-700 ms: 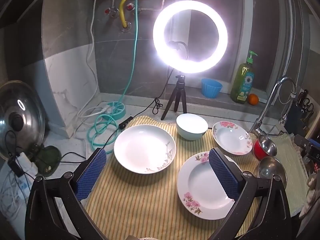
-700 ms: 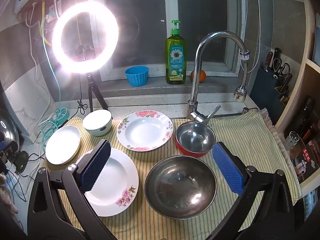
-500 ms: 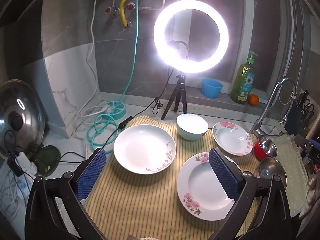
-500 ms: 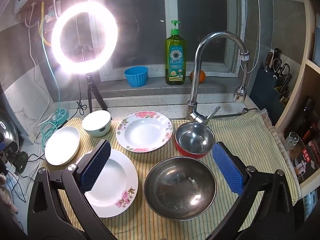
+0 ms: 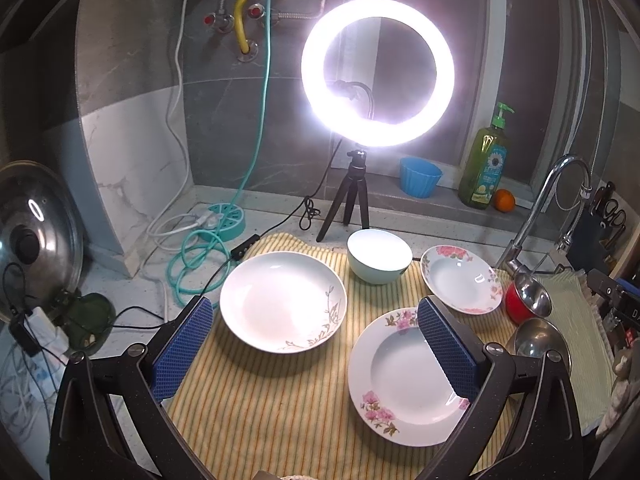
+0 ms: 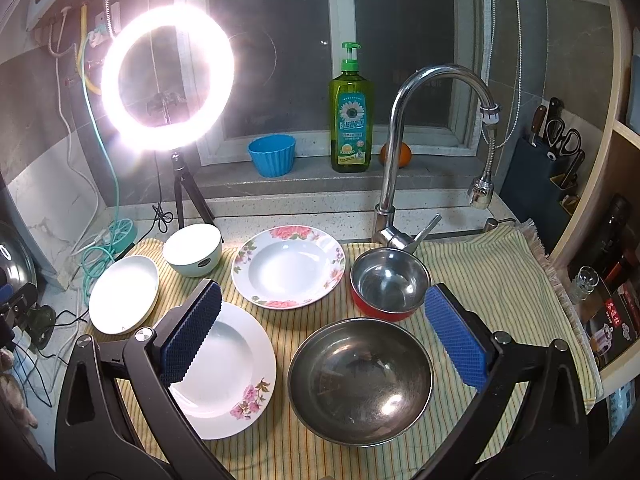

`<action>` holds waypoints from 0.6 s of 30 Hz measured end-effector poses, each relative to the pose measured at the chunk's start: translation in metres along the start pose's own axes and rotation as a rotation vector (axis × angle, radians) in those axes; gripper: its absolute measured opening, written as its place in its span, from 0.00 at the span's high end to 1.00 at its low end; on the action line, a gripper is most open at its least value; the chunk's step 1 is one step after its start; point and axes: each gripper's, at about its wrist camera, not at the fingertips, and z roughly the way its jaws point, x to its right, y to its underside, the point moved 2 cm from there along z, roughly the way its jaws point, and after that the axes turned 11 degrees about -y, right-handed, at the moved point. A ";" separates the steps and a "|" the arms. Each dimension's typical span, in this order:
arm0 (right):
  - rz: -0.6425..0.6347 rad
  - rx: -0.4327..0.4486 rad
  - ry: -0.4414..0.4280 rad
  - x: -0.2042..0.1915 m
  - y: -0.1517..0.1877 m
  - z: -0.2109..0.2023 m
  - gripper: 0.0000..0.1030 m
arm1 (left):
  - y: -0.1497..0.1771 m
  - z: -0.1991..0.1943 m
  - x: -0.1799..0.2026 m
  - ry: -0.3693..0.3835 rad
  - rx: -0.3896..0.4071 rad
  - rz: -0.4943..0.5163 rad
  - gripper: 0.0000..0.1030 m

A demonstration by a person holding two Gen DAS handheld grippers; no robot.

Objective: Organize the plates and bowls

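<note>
On a striped yellow mat (image 5: 280,400) lie a plain white plate (image 5: 280,300), a white bowl (image 5: 378,256), a near floral plate (image 5: 404,380) and a far floral plate (image 5: 460,280). The right wrist view shows the same plates (image 6: 232,364) (image 6: 288,266), the bowl (image 6: 192,250), a large steel bowl (image 6: 360,376) and a red-sided steel bowl (image 6: 390,284). My left gripper (image 5: 316,344) is open and empty above the mat, in front of the white plate. My right gripper (image 6: 324,336) is open and empty above the large steel bowl.
A lit ring light on a tripod (image 5: 376,72) stands behind the mat. A faucet (image 6: 420,140), soap bottle (image 6: 350,120), blue cup (image 6: 272,156) and orange (image 6: 396,154) are at the back. Cables (image 5: 196,252) and a pot lid (image 5: 32,240) lie left; a knife block (image 6: 540,168) stands right.
Both views shift very slightly; both grippers stay open and empty, and no dish has moved.
</note>
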 end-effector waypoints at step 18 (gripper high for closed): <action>0.005 -0.005 0.000 0.004 0.000 0.001 0.00 | -0.001 0.001 0.001 0.002 0.002 -0.001 0.01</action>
